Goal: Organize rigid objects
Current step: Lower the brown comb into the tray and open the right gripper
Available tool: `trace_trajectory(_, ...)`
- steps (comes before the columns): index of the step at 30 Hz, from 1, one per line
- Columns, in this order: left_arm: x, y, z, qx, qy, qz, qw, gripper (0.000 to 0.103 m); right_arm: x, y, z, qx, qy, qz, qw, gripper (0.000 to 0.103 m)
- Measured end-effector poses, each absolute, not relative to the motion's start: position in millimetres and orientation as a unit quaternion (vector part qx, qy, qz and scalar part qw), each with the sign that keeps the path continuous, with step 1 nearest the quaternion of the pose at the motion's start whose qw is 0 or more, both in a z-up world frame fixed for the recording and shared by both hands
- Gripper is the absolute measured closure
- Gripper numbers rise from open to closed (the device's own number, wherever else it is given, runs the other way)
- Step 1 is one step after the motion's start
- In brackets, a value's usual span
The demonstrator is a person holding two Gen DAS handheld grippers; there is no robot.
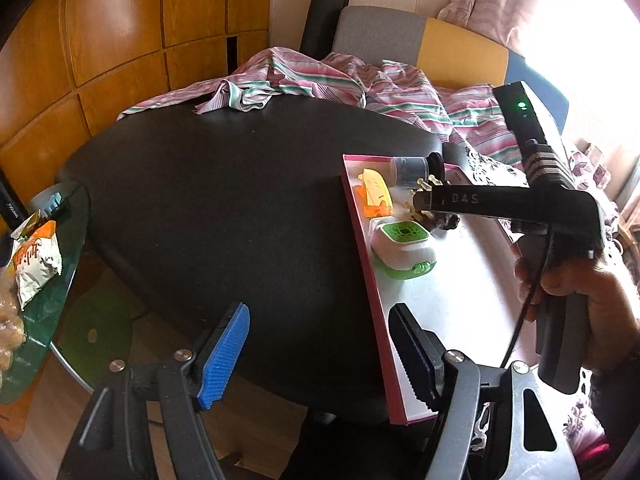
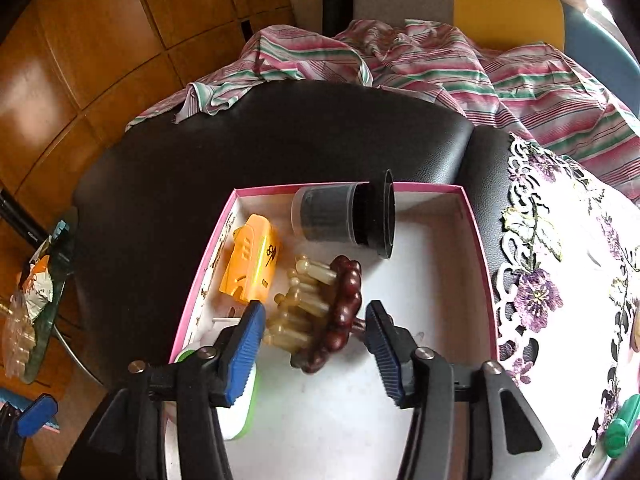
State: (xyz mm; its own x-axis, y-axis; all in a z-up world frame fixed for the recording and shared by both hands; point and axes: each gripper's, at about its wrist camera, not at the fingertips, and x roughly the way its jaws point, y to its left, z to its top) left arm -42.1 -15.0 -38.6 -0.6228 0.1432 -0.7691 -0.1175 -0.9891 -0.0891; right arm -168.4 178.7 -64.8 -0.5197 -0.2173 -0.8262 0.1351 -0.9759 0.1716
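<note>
A white box with a pink rim (image 2: 476, 240) (image 1: 362, 240) lies on the black table (image 1: 224, 200). It holds an orange plastic piece (image 2: 250, 260) (image 1: 376, 196), a grey jar with a black lid (image 2: 344, 216) (image 1: 412, 170) lying on its side, a white and green device (image 1: 404, 248) (image 2: 240, 412), and a comb of dark brown beads with yellowish teeth (image 2: 320, 312). My right gripper (image 2: 316, 312) (image 1: 420, 204) stands open astride the comb, which rests on the box floor with both pads off it. My left gripper (image 1: 318, 312) is open over the table at the box's left rim, holding nothing.
A striped pink and green cloth (image 1: 320, 80) lies crumpled across the table's far side, before grey and yellow chair backs (image 1: 420, 40). A floral lace cloth (image 2: 560, 280) with a green marker (image 2: 620, 428) lies right of the box. A glass side table (image 1: 48, 272) with snack bags stands left.
</note>
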Motion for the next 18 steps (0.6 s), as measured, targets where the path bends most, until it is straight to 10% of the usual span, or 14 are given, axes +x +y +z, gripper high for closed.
trace_trajectory(18,-30,-9,-27,-0.414,-0.008,0.907,0.079,0.03,-123,190,-32,0.438,-0.021,-0.893,0.099,0.026)
